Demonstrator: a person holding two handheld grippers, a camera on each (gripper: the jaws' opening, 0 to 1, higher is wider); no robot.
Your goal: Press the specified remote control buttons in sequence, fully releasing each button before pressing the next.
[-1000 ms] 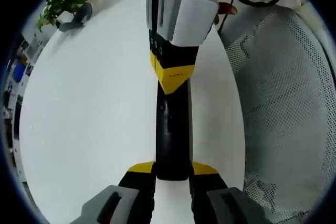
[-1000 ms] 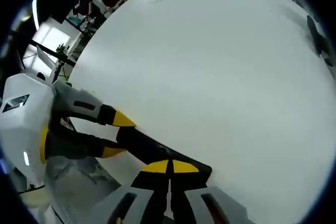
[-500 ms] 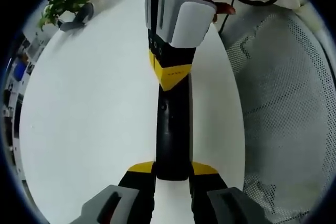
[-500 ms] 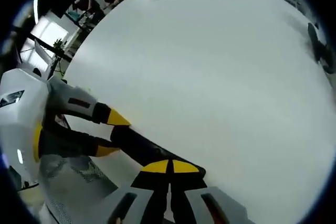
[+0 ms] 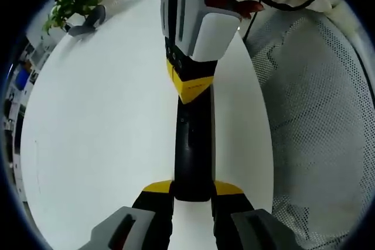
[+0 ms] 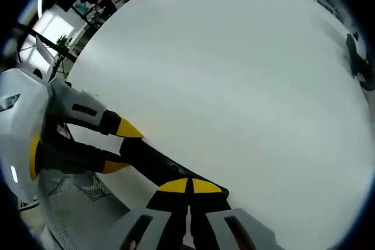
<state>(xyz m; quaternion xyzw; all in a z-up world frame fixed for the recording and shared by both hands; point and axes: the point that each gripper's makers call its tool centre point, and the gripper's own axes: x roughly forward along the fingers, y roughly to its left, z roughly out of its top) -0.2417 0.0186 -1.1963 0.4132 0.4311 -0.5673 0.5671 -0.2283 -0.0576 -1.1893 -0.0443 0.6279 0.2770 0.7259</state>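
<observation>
White table [image 5: 105, 121]; slim black remote [image 5: 193, 150] pinched by left hand-held gripper [image 5: 193, 194]; right hand-held gripper [image 6: 190, 187] closed.

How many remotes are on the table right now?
1. A black remote lies on the white table, its near end between the left gripper jaws, its far end under the closed tips of the right gripper. No others visible.

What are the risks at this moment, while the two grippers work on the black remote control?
1. The left gripper holds the remote control by one end only, so a hard push from the right gripper could tilt it or make it slip.
2. The right gripper's closed tips look wide against the narrow remote, so they may press a neighbouring button.
3. The remote lies near the table edge beside the mesh chair; a slip could send it off.
</observation>
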